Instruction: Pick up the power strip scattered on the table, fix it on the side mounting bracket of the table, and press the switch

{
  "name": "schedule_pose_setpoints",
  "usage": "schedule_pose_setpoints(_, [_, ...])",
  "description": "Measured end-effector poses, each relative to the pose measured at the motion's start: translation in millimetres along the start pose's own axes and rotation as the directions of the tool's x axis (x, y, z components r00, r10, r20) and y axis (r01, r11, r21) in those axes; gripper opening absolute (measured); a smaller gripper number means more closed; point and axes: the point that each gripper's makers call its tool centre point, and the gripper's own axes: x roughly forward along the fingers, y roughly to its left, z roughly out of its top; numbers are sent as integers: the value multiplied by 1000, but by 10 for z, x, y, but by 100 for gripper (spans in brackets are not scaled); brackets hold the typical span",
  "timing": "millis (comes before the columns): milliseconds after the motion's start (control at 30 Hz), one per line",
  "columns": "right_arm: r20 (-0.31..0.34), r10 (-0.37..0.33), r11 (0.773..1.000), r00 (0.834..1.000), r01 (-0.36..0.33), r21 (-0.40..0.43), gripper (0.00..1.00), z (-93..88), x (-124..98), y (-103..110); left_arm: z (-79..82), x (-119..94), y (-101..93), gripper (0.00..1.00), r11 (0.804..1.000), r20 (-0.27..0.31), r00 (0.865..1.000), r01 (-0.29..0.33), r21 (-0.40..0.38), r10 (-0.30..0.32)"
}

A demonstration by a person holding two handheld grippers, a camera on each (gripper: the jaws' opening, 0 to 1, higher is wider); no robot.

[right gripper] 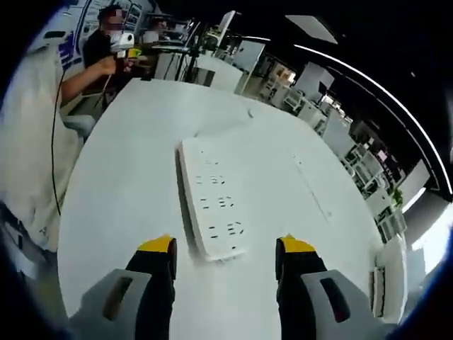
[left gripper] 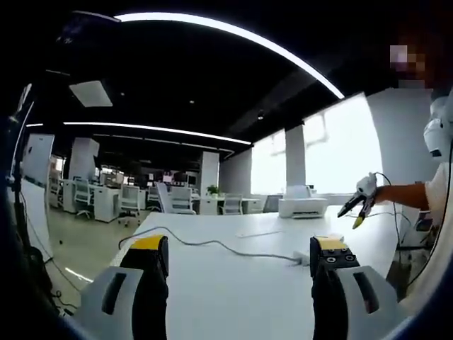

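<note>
The white table carries a white power strip lying flat just ahead of the right tool. Ahead of the left tool, a thin cable trails across it.

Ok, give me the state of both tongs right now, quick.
Left tongs: open, holding nothing, above the table.
Right tongs: open, holding nothing, jaws either side of the near end of the power strip.
</note>
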Motion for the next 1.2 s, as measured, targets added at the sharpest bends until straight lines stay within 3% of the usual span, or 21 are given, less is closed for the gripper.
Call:
schedule_pose_setpoints(233, [-79,75,996,994,-79,-47,53,55,120,36,12,0,-21,86,1000,7,1000,10,-9,-10])
schedule_pose_setpoints(533, [-168,170,981,971,-183,-64,53,0,223,97,-21,25,-46,86,1000,0,1000,20,-13,-20])
schedule_pose_setpoints(933, [-241,207,968,948,-234,-89,57,-25,439,13,-21,20,-77,86,1000,-4,1000,20,-13,-20])
schedule_pose_setpoints(1200, [-288,266,951,920,-299,-79,55,-75,533,88,-10,12,-105,86,1000,0,1000,23,-21,-23])
